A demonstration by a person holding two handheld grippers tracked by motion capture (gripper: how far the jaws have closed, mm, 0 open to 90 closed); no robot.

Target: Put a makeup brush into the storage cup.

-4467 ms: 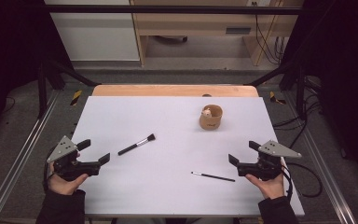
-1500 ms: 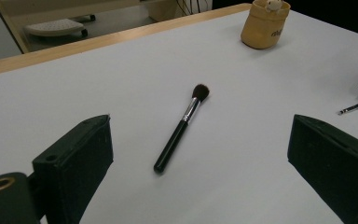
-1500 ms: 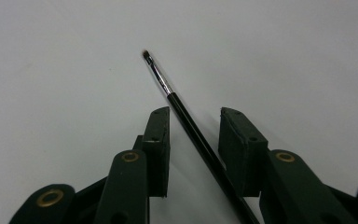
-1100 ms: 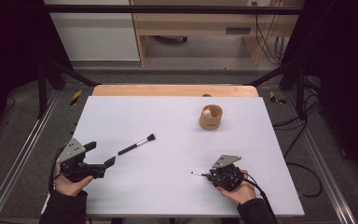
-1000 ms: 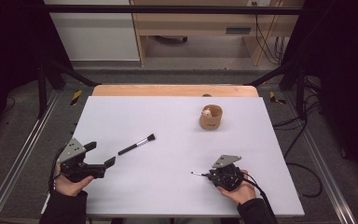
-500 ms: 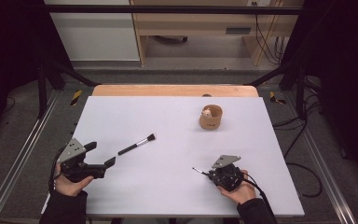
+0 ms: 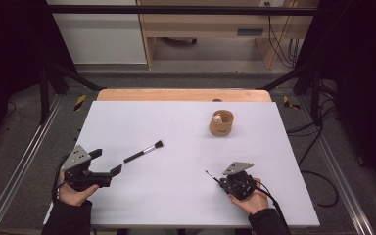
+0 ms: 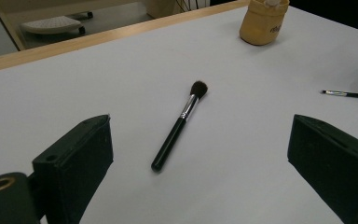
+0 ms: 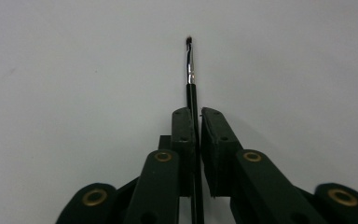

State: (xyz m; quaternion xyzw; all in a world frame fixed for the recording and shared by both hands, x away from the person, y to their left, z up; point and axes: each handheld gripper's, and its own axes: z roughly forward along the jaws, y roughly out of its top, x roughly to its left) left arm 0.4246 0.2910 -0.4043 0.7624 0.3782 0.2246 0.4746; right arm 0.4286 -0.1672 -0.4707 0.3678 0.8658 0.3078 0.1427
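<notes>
Both hands low; right gripper (image 9: pixel 195 116) clamps thin brush (image 9: pixel 189 65).

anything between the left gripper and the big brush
No. The high view shows bare white table between the open left gripper and the big brush; the left gripper view agrees.

Blk thin brush (image 9: pixel 190 70) w/ silver ferrule, tan cup (image 7: pixel 221 123), white table (image 7: pixel 176 127).

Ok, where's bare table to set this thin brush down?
The widest bare stretch runs across the far left of the table, bordered by the far edge, the cup and the big brush. The middle strip between the left gripper and right gripper is bare too. It is tighter by the cup and around the big brush.
</notes>
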